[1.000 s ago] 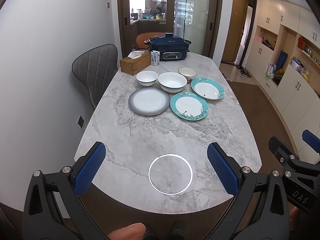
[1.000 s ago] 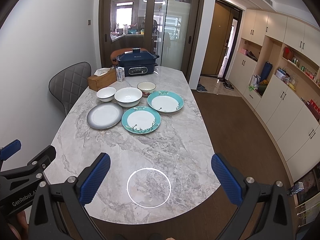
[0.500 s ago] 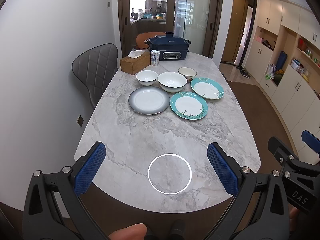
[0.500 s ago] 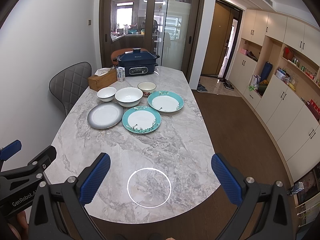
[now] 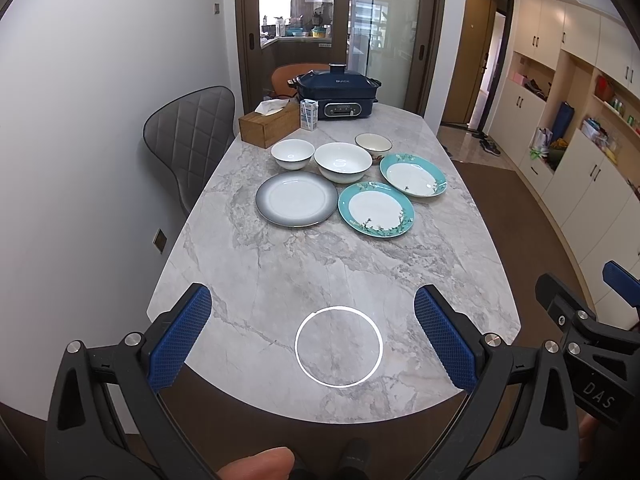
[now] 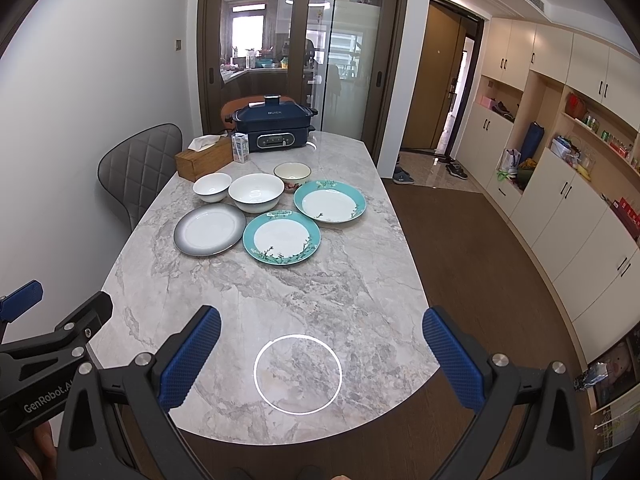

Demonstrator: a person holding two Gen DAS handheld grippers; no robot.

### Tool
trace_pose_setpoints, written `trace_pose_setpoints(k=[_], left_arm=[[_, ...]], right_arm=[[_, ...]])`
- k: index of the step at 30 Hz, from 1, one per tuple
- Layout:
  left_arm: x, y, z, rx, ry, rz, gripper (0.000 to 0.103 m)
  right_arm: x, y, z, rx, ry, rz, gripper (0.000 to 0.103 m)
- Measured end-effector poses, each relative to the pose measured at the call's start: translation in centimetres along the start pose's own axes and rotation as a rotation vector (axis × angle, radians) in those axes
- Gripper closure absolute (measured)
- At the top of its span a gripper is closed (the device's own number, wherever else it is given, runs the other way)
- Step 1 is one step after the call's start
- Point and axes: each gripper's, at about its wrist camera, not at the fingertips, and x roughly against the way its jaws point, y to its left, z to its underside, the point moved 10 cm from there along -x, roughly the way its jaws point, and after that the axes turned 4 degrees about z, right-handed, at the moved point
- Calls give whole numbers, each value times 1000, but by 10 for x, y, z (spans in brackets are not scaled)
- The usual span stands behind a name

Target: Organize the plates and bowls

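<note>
Here, both hand-held grippers spread wide, empty; cooker (image 5: 338,92) reads "BUICK"; plates untouched.

We see the left gripper (image 5: 312,332) above the near end of a marble table (image 5: 288,280), its two blue fingers (image 5: 178,338) spread wide with nothing between them. At the right edge, part of the right gripper (image 5: 592,328) shows, but its jaws are cut off. Far down the table lie a grey-rimmed plate (image 5: 297,204) and two teal plates, the near one (image 5: 376,214) and the far one (image 5: 413,175). Behind them stand three bowls: a small white bowl (image 5: 292,154), a large white bowl (image 5: 343,162) and a dark-rimmed bowl (image 5: 373,145). Beyond are a wooden tissue box (image 5: 269,126), a small carton (image 5: 309,114) and a dark blue electric cooker (image 5: 338,92). A grey chair (image 5: 190,140) stands at the left side.
</note>
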Motion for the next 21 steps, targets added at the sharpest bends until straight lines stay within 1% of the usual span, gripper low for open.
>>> trace_pose_setpoints(k=[19, 20, 21], left_arm=[[-2, 2, 4, 2, 5, 1, 0], [-2, 1, 7, 4, 6, 3, 0], [-3, -7, 17, 6, 8, 3, 0]], right_arm=[[-3, -3, 2, 0, 1, -3, 0], [-4, -4, 2, 0, 1, -3, 0], [-4, -4, 2, 0, 1, -3, 0]])
